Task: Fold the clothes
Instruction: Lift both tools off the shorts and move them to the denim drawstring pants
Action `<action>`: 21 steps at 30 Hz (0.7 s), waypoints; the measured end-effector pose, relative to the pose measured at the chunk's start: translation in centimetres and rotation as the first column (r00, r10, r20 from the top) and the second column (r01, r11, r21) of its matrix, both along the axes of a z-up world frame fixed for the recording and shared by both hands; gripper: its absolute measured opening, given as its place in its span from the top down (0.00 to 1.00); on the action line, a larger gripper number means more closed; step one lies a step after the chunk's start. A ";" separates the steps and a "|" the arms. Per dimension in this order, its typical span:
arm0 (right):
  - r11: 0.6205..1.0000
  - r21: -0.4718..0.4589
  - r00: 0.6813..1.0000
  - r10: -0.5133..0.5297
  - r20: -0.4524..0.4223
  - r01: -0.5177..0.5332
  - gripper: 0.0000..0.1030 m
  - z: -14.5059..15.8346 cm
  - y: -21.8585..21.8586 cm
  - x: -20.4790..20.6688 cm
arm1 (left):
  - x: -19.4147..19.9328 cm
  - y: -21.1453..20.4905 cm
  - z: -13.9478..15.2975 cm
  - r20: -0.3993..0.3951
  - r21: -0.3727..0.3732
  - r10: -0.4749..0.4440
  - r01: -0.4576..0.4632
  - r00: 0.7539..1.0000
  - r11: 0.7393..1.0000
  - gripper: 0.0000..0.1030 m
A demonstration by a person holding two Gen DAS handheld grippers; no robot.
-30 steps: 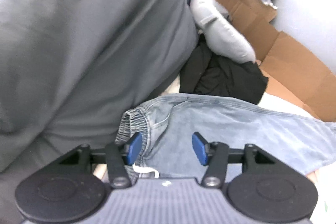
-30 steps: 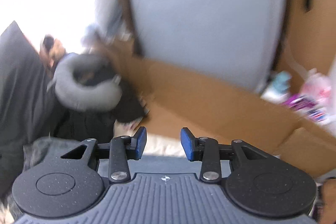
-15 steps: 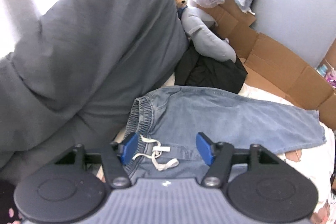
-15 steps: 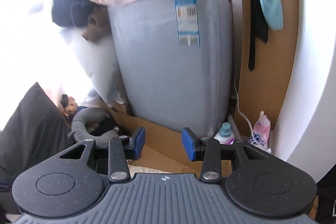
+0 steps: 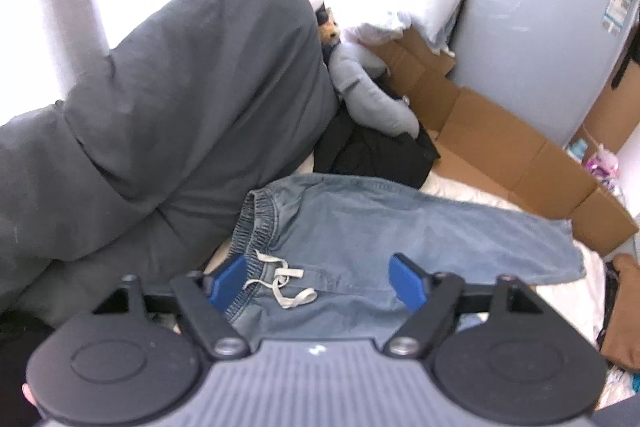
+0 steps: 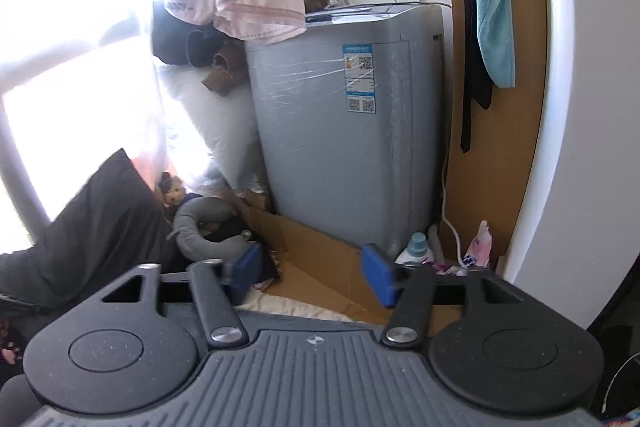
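Observation:
Light blue denim trousers [image 5: 380, 227] lie flat on the bed, elastic waistband at the left, legs stretching right, a white drawstring [image 5: 284, 285] on the waist. My left gripper [image 5: 318, 283] is open and empty, raised above the waistband area. My right gripper [image 6: 314, 273] is open and empty, held high and pointing at the room, away from the trousers, which do not show in its view.
A large grey pillow [image 5: 180, 99] leans at the left. A black garment [image 5: 376, 151] and a grey neck pillow [image 5: 372, 95] lie behind the trousers. Flattened cardboard [image 5: 500, 143] lines the bed's far edge. A grey washing machine [image 6: 344, 131] stands beyond, with detergent bottles [image 6: 416, 247] beside it.
Both grippers have lifted and drawn back from the bed. The left view now shows the whole trousers; the right has tilted up toward the washing machine. Both sets of fingers have opened wider.

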State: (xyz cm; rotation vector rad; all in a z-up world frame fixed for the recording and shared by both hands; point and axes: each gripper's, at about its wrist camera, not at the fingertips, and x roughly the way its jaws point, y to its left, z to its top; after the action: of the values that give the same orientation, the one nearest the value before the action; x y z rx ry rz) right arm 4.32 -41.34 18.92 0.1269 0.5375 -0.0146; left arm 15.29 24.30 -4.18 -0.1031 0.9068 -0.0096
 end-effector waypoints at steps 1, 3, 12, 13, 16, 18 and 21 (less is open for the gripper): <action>1.000 0.004 1.000 -0.001 0.002 0.001 0.22 -0.2 0.1 -0.9 | -0.3 0.0 0.3 0.005 0.008 0.006 -0.006 1.000 1.000 0.17; 1.000 0.011 1.000 -0.003 0.005 0.003 0.18 -0.5 0.4 -2.6 | -1.0 -0.2 0.8 0.018 0.046 0.019 -0.020 1.000 0.999 0.17; 0.995 0.104 0.997 -0.009 0.081 0.000 0.11 -4.6 0.1 -9.0 | -3.7 -1.5 2.5 0.057 0.082 0.002 -0.007 0.998 0.997 0.12; 0.994 0.107 0.997 -0.008 0.081 0.000 0.11 -5.4 -0.1 -9.4 | -3.8 -1.6 2.6 0.059 0.081 0.002 -0.006 0.998 0.997 0.12; 0.995 0.095 0.996 -0.029 0.081 0.021 0.09 -7.8 -0.4 -10.6 | -4.4 -1.9 2.8 0.086 0.073 0.024 -0.030 0.996 0.997 0.10; 0.996 0.089 0.996 -0.036 0.077 0.029 0.09 -9.6 -0.5 -11.1 | -4.7 -2.1 2.8 0.104 0.076 0.038 -0.046 0.994 0.996 0.07; 0.990 0.130 0.997 -0.054 0.050 0.047 0.09 -12.8 -1.0 -11.2 | -4.9 -2.6 1.9 0.103 0.102 0.042 -0.053 0.994 0.993 0.06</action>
State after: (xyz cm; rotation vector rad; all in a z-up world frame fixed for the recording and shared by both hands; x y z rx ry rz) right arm -6.92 -42.31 6.11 0.2666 0.4816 -0.0253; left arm 10.43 21.73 -2.24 -0.0262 0.8026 0.0763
